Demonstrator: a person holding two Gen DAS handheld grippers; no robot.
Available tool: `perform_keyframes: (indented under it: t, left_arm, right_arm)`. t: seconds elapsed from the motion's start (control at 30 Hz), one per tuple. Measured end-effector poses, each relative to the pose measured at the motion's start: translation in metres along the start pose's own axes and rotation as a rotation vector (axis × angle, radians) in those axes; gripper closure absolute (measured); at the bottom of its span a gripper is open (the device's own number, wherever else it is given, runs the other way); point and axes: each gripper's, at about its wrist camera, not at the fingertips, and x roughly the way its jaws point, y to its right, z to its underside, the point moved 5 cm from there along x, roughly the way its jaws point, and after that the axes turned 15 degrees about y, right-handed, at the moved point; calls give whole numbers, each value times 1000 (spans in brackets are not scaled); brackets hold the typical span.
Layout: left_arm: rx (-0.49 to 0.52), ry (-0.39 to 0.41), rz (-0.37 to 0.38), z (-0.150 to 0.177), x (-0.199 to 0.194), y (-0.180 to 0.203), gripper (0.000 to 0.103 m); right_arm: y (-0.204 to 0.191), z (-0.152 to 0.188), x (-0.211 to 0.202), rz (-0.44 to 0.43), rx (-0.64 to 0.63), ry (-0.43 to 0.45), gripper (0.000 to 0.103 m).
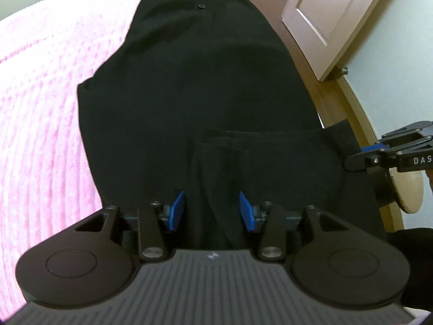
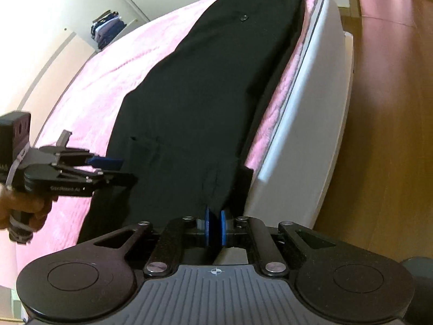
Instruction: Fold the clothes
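Observation:
Long black trousers (image 1: pixel 194 81) (image 2: pixel 205 94) lie stretched out along a pink bed cover (image 1: pixel 40 108), with a small button (image 2: pixel 244 17) near the far end. My left gripper (image 1: pixel 212 203) is open over the near hem, and a fold of the black cloth runs loosely between its blue pads (image 1: pixel 177 208) without being pressed. It enters the right wrist view from the left (image 2: pixel 121 170), held by a person's hand (image 2: pixel 24 208). My right gripper (image 2: pixel 216 216) is shut on the near right corner of the trousers by the bed's edge, and also shows at the right of the left wrist view (image 1: pixel 360 157).
The white bed frame (image 2: pixel 305 135) borders the trousers on the right, with wooden floor (image 2: pixel 379 135) beyond. A white door (image 1: pixel 333 13) stands ajar on the far side. A stack of folded clothes (image 2: pixel 105 29) sits on a shelf. A round wooden piece (image 1: pixel 408 192) is by the bed.

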Motion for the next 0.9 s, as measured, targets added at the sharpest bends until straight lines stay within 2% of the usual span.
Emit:
perform_keyframes:
  t: [0.07, 0.1, 0.13, 0.2, 0.23, 0.3, 0.4, 0.43, 0.47, 0.53, 0.6, 0.7, 0.8, 0.9]
  left_arm:
    - [7, -6, 9, 0, 3, 1, 63]
    - [8, -7, 14, 0, 5, 0, 63]
    - [8, -8, 19, 0, 7, 0, 64]
    - [12, -8, 26, -1, 8, -1, 66]
    - [14, -8, 30, -2, 9, -2, 68]
    - [14, -8, 38, -3, 11, -4, 81]
    - [7, -8, 53, -3, 11, -6, 92]
    - [6, -4, 52, -3, 11, -6, 94]
    - [5, 1, 51, -3, 10, -7, 96]
    - [-13, 16, 52, -3, 7, -7, 99]
    - [-18, 40, 56, -6, -3, -3, 100]
    - [-15, 82, 51, -17, -22, 4, 101]
    - [-34, 144, 24, -38, -46, 0, 101]
    - [-47, 185, -9, -67, -51, -11, 101]
  right_arm:
    - [-3, -2, -5, 3, -3, 8, 96]
    - [-2, -2, -9, 10, -9, 21, 82]
    - [-3, -3, -11, 23, -11, 39, 63]
    - [-5, -6, -10, 48, 6, 73, 50]
    - [-6, -9, -5, 47, 22, 73, 50]
    - [-7, -8, 4, 43, 46, 61, 50]
    - [1, -7, 15, 34, 120, 44, 53]
    - [4, -7, 17, 34, 156, 34, 71]
    - [6, -7, 17, 33, 188, 26, 73]
    - [7, -11, 6, 28, 195, 15, 89]
    - [0, -17, -4, 5, 172, 3, 94]
    - [-12, -33, -20, -28, 133, 0, 96]
    - [-22, -59, -30, -75, 109, 37, 96]
    - [-23, -84, -22, -97, 73, 78, 96]
